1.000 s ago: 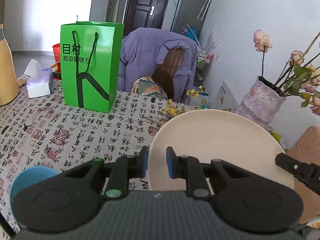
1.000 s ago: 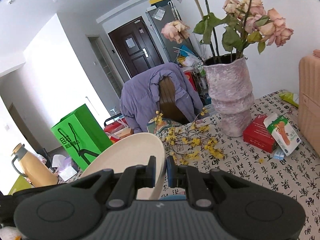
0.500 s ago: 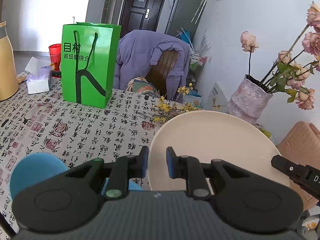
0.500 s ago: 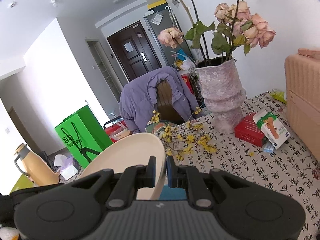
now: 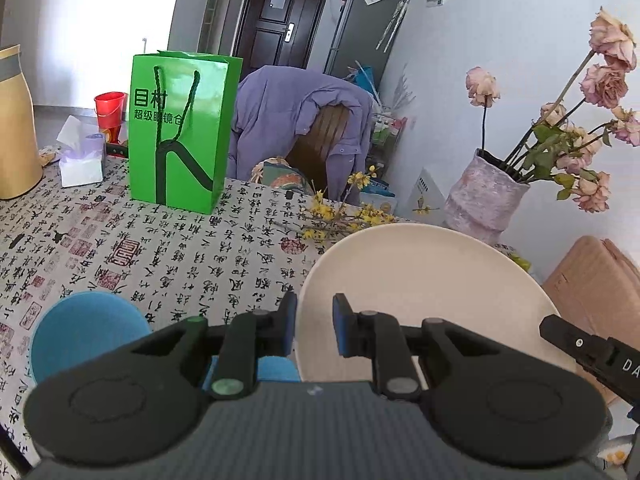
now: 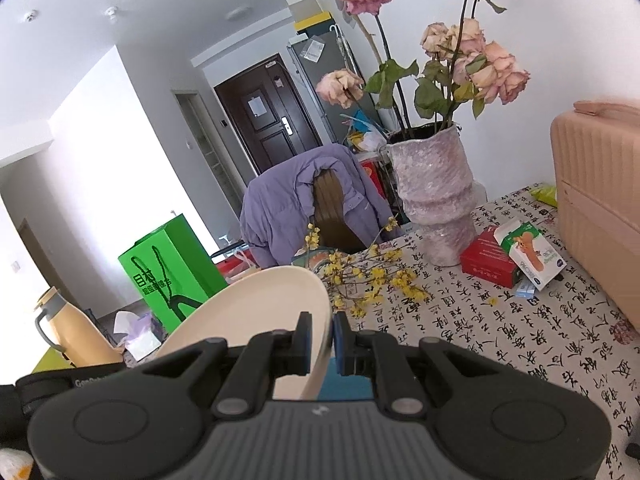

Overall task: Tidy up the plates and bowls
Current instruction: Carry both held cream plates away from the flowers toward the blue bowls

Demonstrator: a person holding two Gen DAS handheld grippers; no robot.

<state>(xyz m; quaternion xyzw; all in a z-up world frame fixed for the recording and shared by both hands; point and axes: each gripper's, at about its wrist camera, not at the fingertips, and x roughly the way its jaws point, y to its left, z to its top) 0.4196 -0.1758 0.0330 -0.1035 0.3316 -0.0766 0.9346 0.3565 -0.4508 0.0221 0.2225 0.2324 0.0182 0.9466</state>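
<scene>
A large cream plate (image 5: 420,280) hangs tilted above the patterned table (image 5: 160,248), carried between both grippers. My left gripper (image 5: 314,316) is shut on its left rim. My right gripper (image 6: 322,334) is shut on the opposite rim of the plate (image 6: 256,312); that gripper's black finger (image 5: 560,334) shows at the plate's right side in the left wrist view. A blue bowl (image 5: 88,332) sits on the table at lower left. More blue crockery (image 5: 276,368) shows under the plate, mostly hidden.
A green paper bag (image 5: 180,132), a tissue box (image 5: 80,160) and a tan flask (image 5: 16,128) stand at the far left. Yellow flower sprigs (image 5: 340,216) lie mid-table. A pink vase of roses (image 6: 436,200), a red box (image 6: 488,258) and a pink suitcase (image 6: 600,200) crowd the right.
Both grippers have carried the plate together across the table. The vase has slid left in both views; more of the blue bowl and the pink suitcase now show.
</scene>
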